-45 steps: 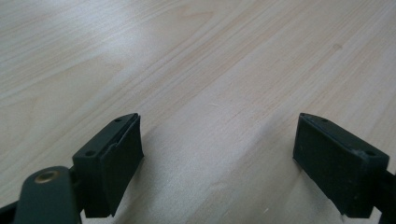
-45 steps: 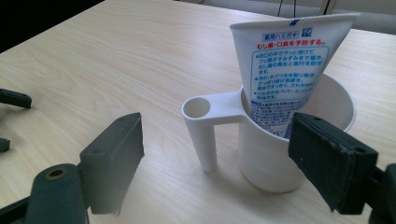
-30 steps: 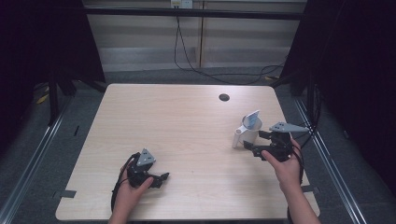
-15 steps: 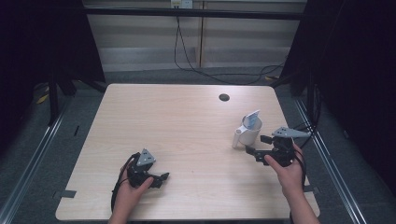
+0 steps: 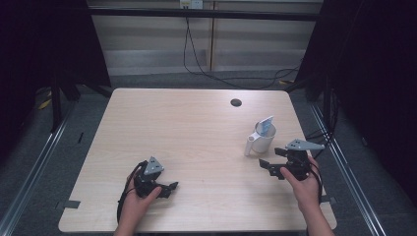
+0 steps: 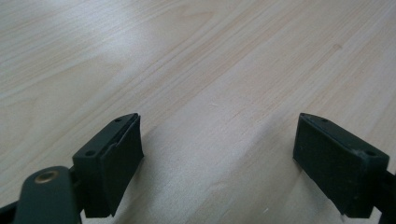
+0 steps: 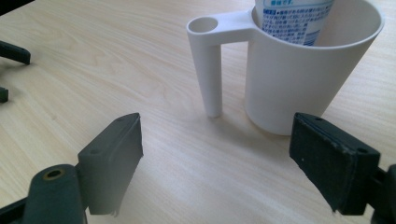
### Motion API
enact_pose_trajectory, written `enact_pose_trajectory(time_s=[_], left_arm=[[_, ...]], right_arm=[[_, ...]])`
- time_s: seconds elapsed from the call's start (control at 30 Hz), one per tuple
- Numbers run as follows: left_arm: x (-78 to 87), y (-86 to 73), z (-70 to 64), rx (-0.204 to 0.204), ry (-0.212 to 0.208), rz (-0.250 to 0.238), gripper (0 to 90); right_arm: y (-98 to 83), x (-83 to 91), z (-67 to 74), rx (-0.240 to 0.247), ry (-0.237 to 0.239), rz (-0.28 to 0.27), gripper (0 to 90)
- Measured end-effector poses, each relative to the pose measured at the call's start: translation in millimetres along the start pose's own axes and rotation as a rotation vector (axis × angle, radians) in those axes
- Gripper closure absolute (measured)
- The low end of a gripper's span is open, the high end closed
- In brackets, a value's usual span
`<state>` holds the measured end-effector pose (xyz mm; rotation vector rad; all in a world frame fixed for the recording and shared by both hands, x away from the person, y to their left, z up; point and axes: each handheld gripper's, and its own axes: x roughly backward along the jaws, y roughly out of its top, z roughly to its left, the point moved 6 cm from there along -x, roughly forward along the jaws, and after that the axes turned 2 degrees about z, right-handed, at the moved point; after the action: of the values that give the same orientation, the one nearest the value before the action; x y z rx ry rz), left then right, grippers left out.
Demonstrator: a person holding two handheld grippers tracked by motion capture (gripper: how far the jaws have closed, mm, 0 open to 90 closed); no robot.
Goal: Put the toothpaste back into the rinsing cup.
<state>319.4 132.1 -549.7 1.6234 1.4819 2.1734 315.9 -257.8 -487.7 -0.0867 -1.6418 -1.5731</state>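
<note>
On the table's [image 5: 196, 128] right side the cup [image 5: 263, 140], a tube [image 5: 266, 126] standing in it, sits just clear of the right gripper [image 5: 269, 167], jaws wide and empty, apparently released; the left gripper [image 5: 169, 188] rests open, idle.

Mug [image 5: 261, 139] on table [image 5: 196, 132], right side, tube [image 5: 265, 126] in it; my right gripper [image 5: 271, 165] just before it, left gripper [image 5: 167, 189] far left.

White cup [image 5: 262, 139] on wooden table [image 5: 187, 132]
</note>
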Motion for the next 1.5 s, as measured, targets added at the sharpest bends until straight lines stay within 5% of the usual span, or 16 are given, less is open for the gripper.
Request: enact_pose_trajectory(time_s=[0.4,1.03,1.5], left_arm=[[0.1,-0.1,0.1,0.0,0.001,0.001,15.4],[0.0,-0.1,0.0,0.0,0.001,0.001,15.4],[0.0,-0.1,-0.1,0.001,0.0,0.0,15.4]], right_arm=[[-15.0,1.7,-4.8,0.034,-0.016,0.042,16.3],[-41.5,8.3,-14.7,0.022,-0.026,0.072,16.3],[-70.7,9.9,-19.4,0.073,-0.066,0.168,16.4]])
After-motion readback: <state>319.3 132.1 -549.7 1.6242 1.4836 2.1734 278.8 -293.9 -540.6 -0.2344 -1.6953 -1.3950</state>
